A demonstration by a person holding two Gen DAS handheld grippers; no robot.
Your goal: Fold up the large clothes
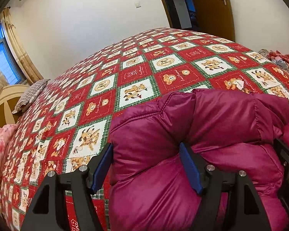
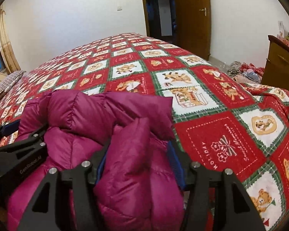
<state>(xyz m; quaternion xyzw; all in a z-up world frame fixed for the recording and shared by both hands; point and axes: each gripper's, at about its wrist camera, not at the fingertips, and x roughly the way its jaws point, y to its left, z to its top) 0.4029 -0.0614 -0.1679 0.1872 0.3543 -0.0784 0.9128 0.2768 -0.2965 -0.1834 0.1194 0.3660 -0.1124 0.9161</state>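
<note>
A magenta puffer jacket (image 1: 212, 130) lies bunched at the near edge of the bed. My left gripper (image 1: 146, 165) has its blue-padded fingers (image 1: 188, 169) clamped on a thick puffy fold at the jacket's left side. My right gripper (image 2: 138, 163) is clamped on another thick fold of the same jacket (image 2: 98, 111) at its right side. The left gripper's body (image 2: 19, 154) shows at the left of the right wrist view, and the right gripper's body (image 1: 287, 165) at the right edge of the left wrist view. The jacket's lower part is hidden under both grippers.
The bed wears a red, white and green bear-print cover (image 1: 136, 73), also in the right wrist view (image 2: 221, 100). A striped pillow (image 1: 30, 94) and pink bedding (image 1: 0, 148) lie at its left. A clothes heap (image 2: 244, 71) and a wooden cabinet (image 2: 279, 65) stand at the right; a door (image 2: 192, 13) is behind.
</note>
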